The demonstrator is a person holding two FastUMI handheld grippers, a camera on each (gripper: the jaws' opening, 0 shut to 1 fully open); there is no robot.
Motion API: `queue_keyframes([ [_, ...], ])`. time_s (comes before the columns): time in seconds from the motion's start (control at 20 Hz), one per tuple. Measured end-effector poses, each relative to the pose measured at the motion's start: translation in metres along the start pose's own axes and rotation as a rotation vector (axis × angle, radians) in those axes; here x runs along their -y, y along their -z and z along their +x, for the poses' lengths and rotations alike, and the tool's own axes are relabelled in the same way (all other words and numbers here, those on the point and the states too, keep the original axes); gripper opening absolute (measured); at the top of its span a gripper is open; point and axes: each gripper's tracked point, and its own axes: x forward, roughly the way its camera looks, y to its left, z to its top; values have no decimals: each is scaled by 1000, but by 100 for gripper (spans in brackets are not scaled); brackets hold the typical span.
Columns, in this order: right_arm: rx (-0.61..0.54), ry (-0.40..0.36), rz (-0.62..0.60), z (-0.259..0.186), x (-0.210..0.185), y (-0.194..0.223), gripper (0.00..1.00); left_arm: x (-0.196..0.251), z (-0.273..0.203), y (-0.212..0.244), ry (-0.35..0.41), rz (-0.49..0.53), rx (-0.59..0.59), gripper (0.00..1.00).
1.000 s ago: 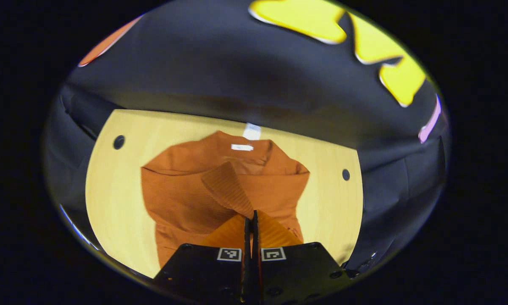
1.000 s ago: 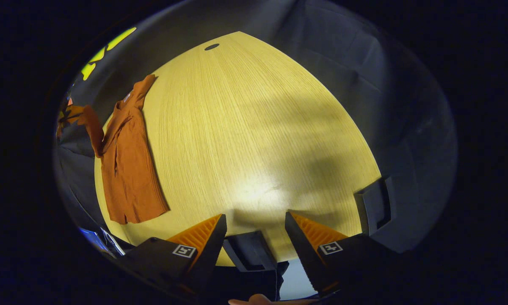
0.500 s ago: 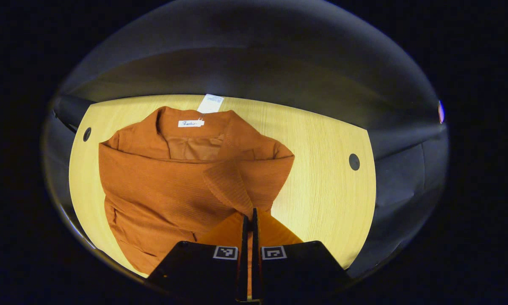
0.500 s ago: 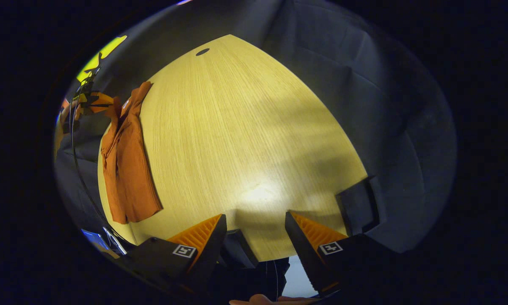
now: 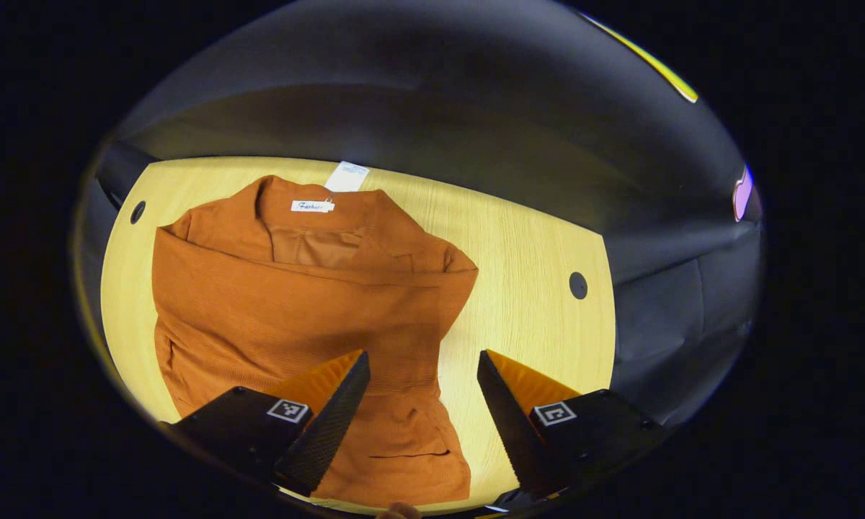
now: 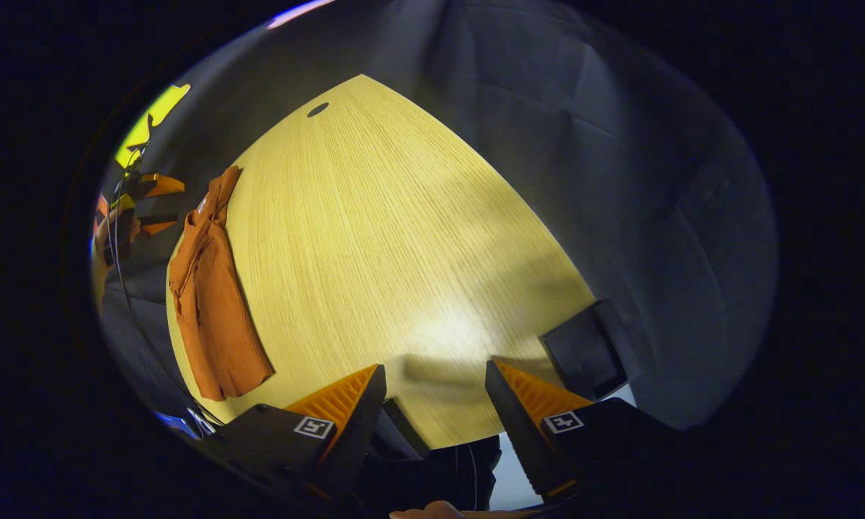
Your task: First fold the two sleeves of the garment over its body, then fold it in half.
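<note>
Rust-orange ribbed knit garment [image 5: 295, 310] is spread collar-away directly beneath the left tool [image 5: 422, 375], held spread and empty; the right tool [image 6: 436, 389], likewise spread, is well apart over bare pale wooden counter [image 6: 404, 238].

My left gripper [image 5: 422, 375] hangs with its 2 fingers spread wide apart, nothing between them, tips pointing forward and down in the left gripper view. In the right gripper view I can see it again, far off at the left edge [image 6: 148, 205], its 2 fingers parted there too, with a cable trailing down from it. My right gripper [image 6: 436, 382] is also spread, its 2 fingers well apart and gripping nothing. A bit of my hand [image 6: 432, 510] peeks in at the very bottom of the right gripper view.
</note>
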Motion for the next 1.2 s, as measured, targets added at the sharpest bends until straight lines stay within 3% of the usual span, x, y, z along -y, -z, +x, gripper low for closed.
queue_keyframes([
  [0.15, 6, 5, -25, -3, -9, 0, 84, -29, -17, 10, -40, 12, 24, 99],
  [0.45, 36, -4, -96, -7, -43, -3, 84, -116, -67, 16, -129, 123, 218, 99],
  [0.6, 36, -12, -143, -4, -68, -3, 84, -163, -93, 34, -118, 106, 281, 99],
  [0.7, 38, -11, -186, 0, -86, -4, 84, -203, -108, 48, -157, 93, 303, 99],
  [0.85, 44, 5, -255, 6, -110, -7, 84, -263, -125, 75, -238, 80, 288, 99],
  [0.9, 50, 11, -288, 7, -117, -8, 89, -277, -128, 85, -247, 68, 281, 99],
  [1.05, 66, 28, -397, 9, -138, -10, 89, -321, -134, 121, -275, 17, 247, 99],
  [1.1, 60, 34, -425, 12, -144, -8, 83, -333, -135, 134, -283, 0, 224, 99],
  [1.15, 52, 34, -443, 15, -151, -7, 89, -346, -136, 148, -285, -16, 201, 99],
  [1.2, 43, 28, -461, 18, -158, -4, 84, -357, -141, 162, -287, -26, 183, 99],
])
